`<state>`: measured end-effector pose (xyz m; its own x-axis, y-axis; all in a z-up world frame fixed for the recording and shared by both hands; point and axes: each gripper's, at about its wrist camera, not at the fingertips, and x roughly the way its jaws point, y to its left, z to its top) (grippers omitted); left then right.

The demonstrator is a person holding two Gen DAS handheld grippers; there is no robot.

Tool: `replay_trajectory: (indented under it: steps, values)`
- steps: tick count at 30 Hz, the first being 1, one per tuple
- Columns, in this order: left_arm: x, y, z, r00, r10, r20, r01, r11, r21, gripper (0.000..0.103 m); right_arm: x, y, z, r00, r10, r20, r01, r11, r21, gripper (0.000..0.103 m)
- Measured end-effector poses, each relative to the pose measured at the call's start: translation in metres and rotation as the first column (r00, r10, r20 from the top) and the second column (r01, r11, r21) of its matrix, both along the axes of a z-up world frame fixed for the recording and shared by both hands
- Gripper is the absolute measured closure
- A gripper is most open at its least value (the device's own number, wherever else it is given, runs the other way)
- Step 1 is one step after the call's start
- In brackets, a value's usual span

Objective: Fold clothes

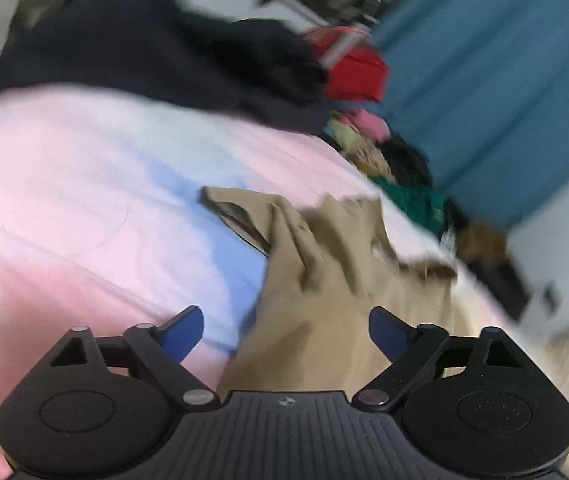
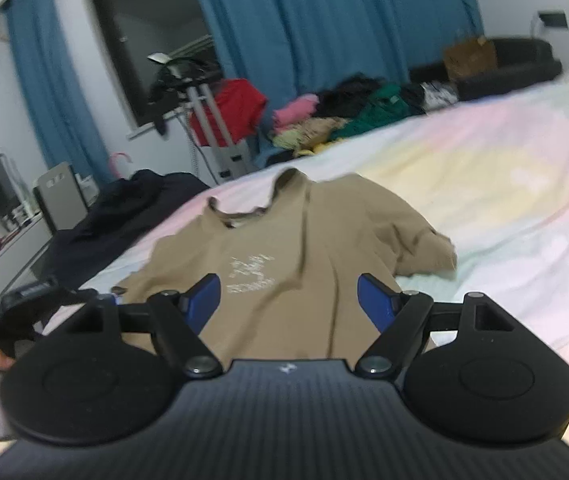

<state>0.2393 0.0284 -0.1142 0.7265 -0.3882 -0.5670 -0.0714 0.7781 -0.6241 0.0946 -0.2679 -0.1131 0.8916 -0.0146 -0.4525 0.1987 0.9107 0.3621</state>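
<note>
Shirt (image 2: 284, 264) print blurred, unreadable

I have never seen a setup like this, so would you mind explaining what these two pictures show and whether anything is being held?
A person holds a two-finger gripper in each hand; each carries a fisheye camera looking along its blue fingers. One picture is from the left gripper, the other from the right gripper. Both are open and hold nothing. A tan T-shirt, with a pale print on its chest, lies spread on a pastel bedsheet. A dark garment lies at the bed's edge, and a heap of mixed clothes sits in front of blue curtains.
</note>
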Motion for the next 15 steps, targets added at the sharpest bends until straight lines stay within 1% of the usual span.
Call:
replay_trajectory:
  steps: [1, 3, 5, 7, 8, 9, 10, 11, 12, 14, 15]
  values:
    - [0.009, 0.005, -0.006, 1.0, 0.024, -0.006, -0.024, 0.999, -0.027, 0.021, 0.006, -0.004, -0.007, 1.0, -0.003, -0.012, 0.003, 1.0, 0.014, 0.026]
    - [0.027, 0.01, -0.017, 0.998, 0.054, -0.015, -0.054, 0.997, -0.052, 0.033, 0.017, -0.011, -0.022, 0.999, -0.007, -0.042, 0.008, 0.999, 0.039, 0.026]
    - [0.047, 0.009, -0.023, 0.997, 0.073, -0.006, -0.073, 0.997, -0.04, 0.036, 0.029, -0.017, -0.036, 0.998, -0.013, -0.069, 0.017, 0.998, 0.056, 0.026]
    - [0.064, 0.008, -0.026, 0.996, 0.089, 0.027, -0.088, 0.996, -0.013, 0.037, 0.04, -0.022, -0.048, 0.995, -0.017, -0.095, 0.024, 0.997, 0.071, 0.026]
    - [0.071, 0.007, -0.025, 0.994, 0.1, 0.049, -0.101, 0.995, 0.012, 0.047, 0.044, -0.025, -0.053, 0.995, -0.017, -0.103, 0.025, 0.997, 0.077, 0.026]
    - [0.077, 0.007, -0.024, 0.991, 0.12, 0.061, -0.122, 0.991, 0.045, 0.061, 0.048, -0.027, -0.057, 0.994, -0.019, -0.107, 0.028, 0.997, 0.078, 0.026]
    - [0.083, 0.007, -0.024, 0.989, 0.137, 0.061, -0.141, 0.988, 0.069, 0.066, 0.053, -0.028, -0.06, 0.993, -0.023, -0.113, 0.032, 0.996, 0.079, 0.026]
    - [0.091, 0.008, -0.024, 0.99, 0.135, 0.047, -0.138, 0.987, 0.078, 0.074, 0.057, -0.03, -0.063, 0.993, -0.025, -0.119, 0.034, 0.996, 0.081, 0.026]
    - [0.098, 0.009, -0.025, 0.993, 0.115, 0.026, -0.117, 0.991, 0.072, 0.085, 0.06, -0.032, -0.066, 0.992, -0.024, -0.123, 0.035, 0.996, 0.085, 0.026]
    - [0.107, 0.009, -0.021, 0.997, 0.08, 0.018, -0.081, 0.993, 0.087, 0.096, 0.066, -0.034, -0.07, 0.991, -0.023, -0.131, 0.035, 0.995, 0.091, 0.026]
    - [0.11, 0.009, -0.018, 0.998, 0.062, 0.021, -0.064, 0.993, 0.101, 0.098, 0.069, -0.035, -0.071, 0.991, -0.021, -0.133, 0.034, 0.995, 0.091, 0.026]
